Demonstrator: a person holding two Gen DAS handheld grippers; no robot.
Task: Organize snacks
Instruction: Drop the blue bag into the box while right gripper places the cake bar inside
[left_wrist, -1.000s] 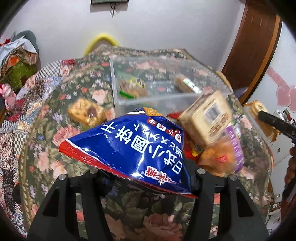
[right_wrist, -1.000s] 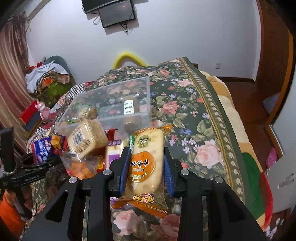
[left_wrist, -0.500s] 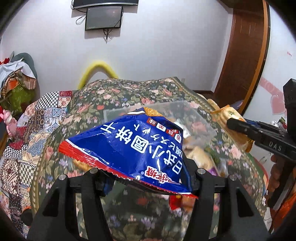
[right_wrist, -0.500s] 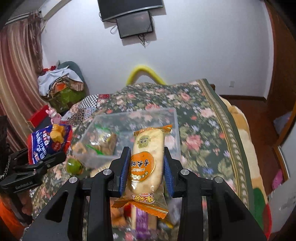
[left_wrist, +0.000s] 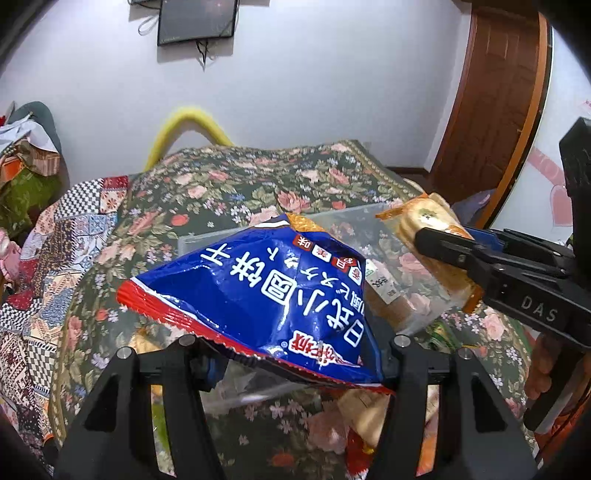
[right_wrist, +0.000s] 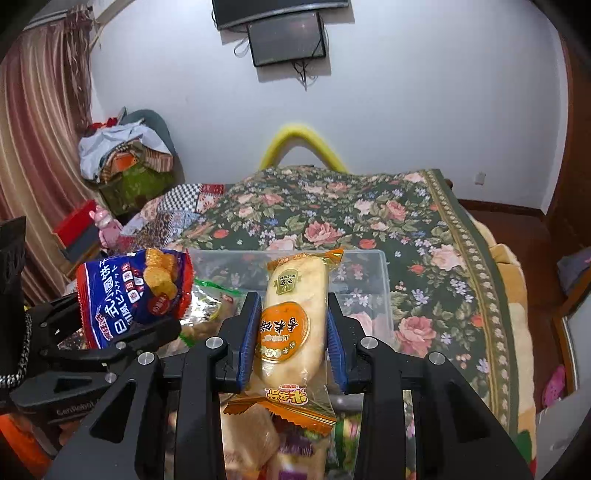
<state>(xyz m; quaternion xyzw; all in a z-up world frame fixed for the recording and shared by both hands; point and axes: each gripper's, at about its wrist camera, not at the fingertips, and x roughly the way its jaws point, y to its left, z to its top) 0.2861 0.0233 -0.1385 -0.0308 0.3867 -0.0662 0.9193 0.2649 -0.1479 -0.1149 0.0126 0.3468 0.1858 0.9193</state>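
From my left wrist view, the left gripper (left_wrist: 291, 354) pinches a blue bag (left_wrist: 258, 291) by its lower edge, held up over the clear bin (left_wrist: 207, 240). This view catches the right gripper (left_wrist: 439, 243) from the side, clamped on a cracker pack (left_wrist: 424, 221) above the bin's right end. My right wrist view shows that pack (right_wrist: 291, 317) head-on, squeezed between the blue pads (right_wrist: 247, 332) of the right gripper (right_wrist: 291, 339), and the blue bag (right_wrist: 133, 295) off to the left in the left gripper (right_wrist: 122, 332).

The bag hides most of the bin in the left view; its contents read as blurred wrappers I can't name. More snacks below the fingers in the right view are smeared and cut off.

Everything sits on a floral bedspread (right_wrist: 406, 229). A white wall carries a dark screen (right_wrist: 286, 38); a curtain (right_wrist: 33, 147) hangs left, a wooden door (left_wrist: 491, 110) stands right.
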